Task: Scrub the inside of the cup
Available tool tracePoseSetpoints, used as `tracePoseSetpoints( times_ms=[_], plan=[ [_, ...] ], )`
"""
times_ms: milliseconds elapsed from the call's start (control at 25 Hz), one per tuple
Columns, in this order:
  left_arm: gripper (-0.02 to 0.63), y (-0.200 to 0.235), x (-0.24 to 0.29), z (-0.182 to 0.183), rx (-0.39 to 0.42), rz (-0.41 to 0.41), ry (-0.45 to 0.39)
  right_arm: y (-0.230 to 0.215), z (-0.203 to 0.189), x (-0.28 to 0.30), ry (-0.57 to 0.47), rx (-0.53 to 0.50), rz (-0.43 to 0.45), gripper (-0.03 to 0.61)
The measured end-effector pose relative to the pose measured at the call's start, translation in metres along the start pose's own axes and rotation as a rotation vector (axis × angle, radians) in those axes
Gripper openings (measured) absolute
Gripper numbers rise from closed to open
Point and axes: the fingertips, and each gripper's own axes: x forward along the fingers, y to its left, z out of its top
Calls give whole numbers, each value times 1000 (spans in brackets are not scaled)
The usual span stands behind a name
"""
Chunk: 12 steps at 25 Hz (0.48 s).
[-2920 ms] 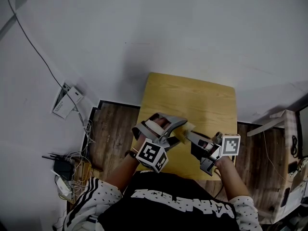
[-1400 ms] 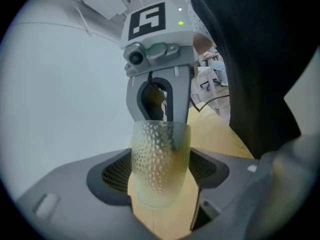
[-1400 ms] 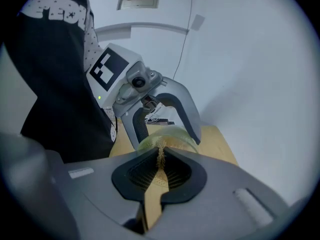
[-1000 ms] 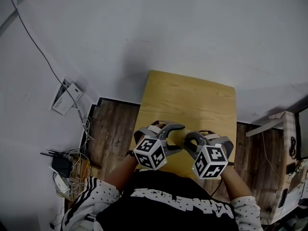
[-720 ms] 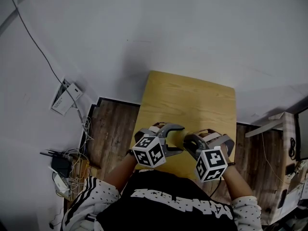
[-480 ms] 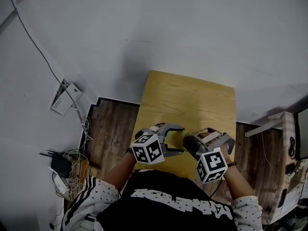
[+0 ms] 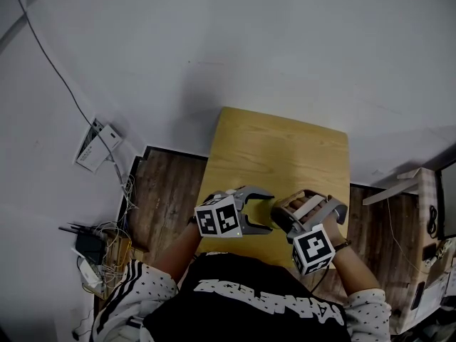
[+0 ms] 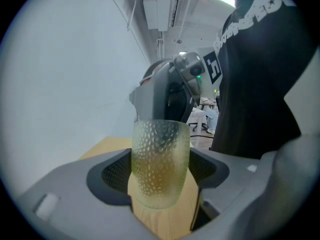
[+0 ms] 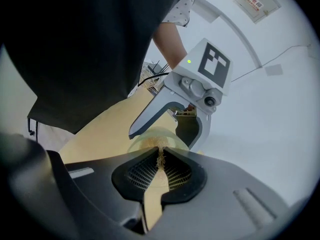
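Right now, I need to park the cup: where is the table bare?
The table is bare across its far half, toward the wall. The near edge is crowded: left gripper holding the cup, right gripper pinching the scrubber.

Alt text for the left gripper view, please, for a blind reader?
A dimpled, translucent cup is gripped between two grey fingers above a wooden table. Behind it looms the right gripper, beside a person's black shirt.

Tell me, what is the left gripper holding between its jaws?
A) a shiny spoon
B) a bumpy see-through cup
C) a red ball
B: in the left gripper view, the jaws of the left gripper press on both sides of the cup, which is clear with a dimpled wall.
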Motion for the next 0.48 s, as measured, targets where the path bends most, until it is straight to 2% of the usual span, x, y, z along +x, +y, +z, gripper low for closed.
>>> tracePoseSetpoints(
  times_ms=[240,480],
  plan=[
    [353,2,-1,0,-3,12,0,0,0,1,-2,-39,3,37],
    [353,5,-2,-1,70,78,28,3,5,1,-26,28,40,35]
  ],
)
